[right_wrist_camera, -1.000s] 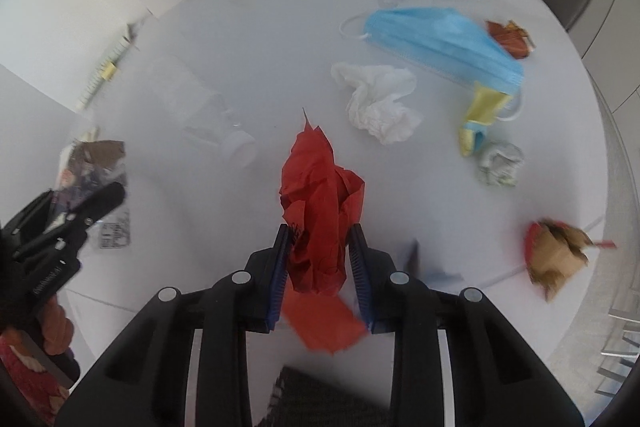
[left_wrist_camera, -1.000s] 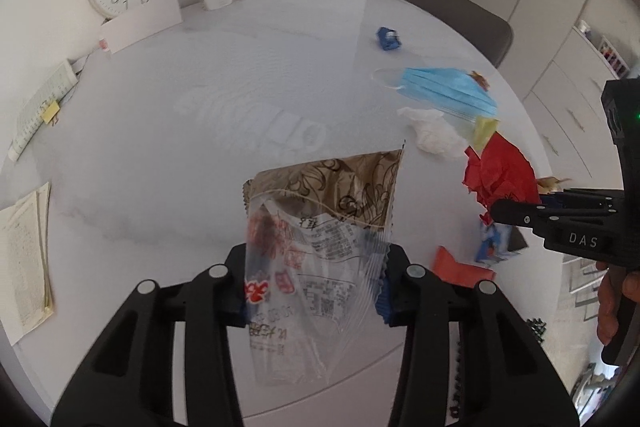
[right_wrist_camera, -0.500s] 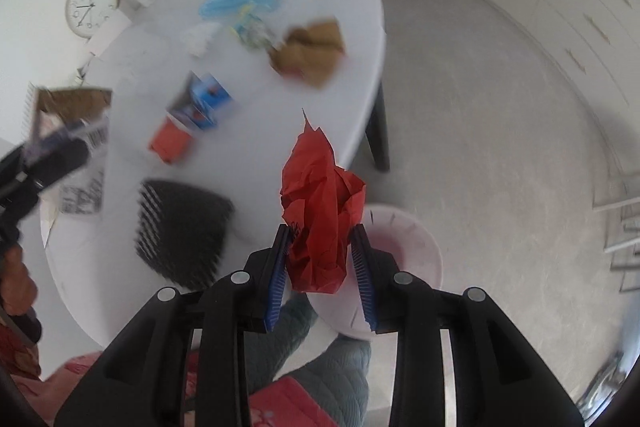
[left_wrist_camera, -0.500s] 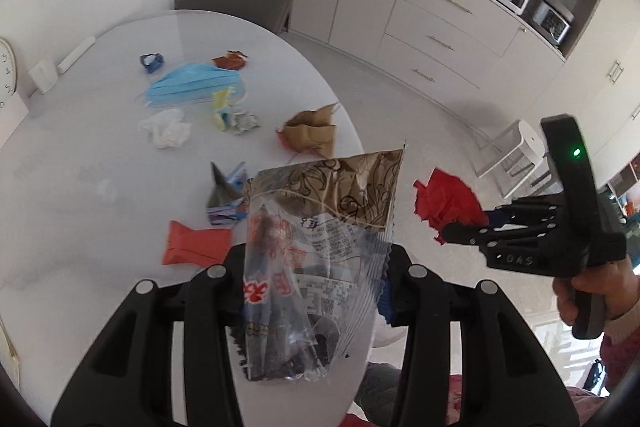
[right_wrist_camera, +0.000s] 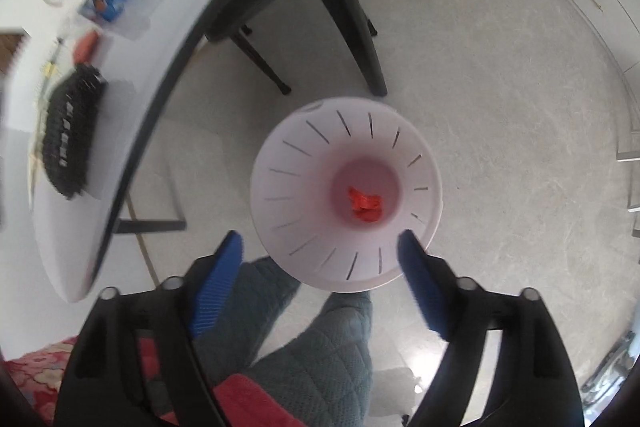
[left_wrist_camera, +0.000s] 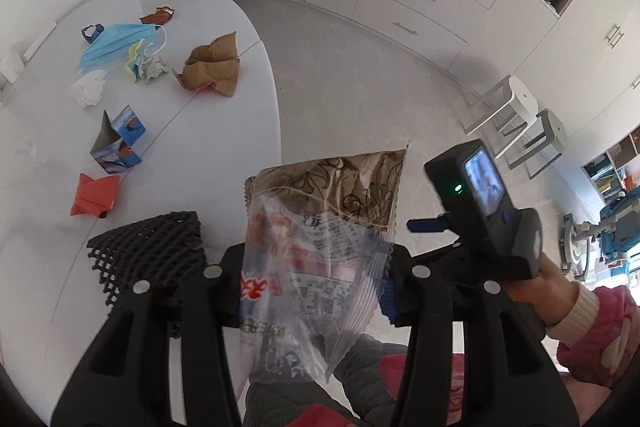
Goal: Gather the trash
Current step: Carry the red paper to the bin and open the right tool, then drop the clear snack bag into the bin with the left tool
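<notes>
My left gripper (left_wrist_camera: pixel 312 281) is shut on a clear and brown snack wrapper (left_wrist_camera: pixel 320 227) and holds it off the white table's (left_wrist_camera: pixel 224 131) edge, above the floor. My right gripper (right_wrist_camera: pixel 320 267) is open and empty, pointing down over a white waste bin (right_wrist_camera: pixel 288 167) on the floor. A crumpled red paper (right_wrist_camera: pixel 364 203) lies at the bin's bottom. The right gripper's body (left_wrist_camera: pixel 484 215) shows to the right in the left wrist view.
On the table lie a blue face mask (left_wrist_camera: pixel 116 45), white tissue (left_wrist_camera: pixel 88 89), brown crumpled paper (left_wrist_camera: pixel 212 69), blue carton (left_wrist_camera: pixel 118 141), orange paper (left_wrist_camera: pixel 94 195) and a black mesh piece (left_wrist_camera: pixel 148 251). Table legs (right_wrist_camera: pixel 352 27) stand beside the bin. Stools (left_wrist_camera: pixel 516 115) stand at right.
My right gripper swung down over the bin and opened; the red paper dropped into it. My left gripper moved further off the table edge with the wrapper.
</notes>
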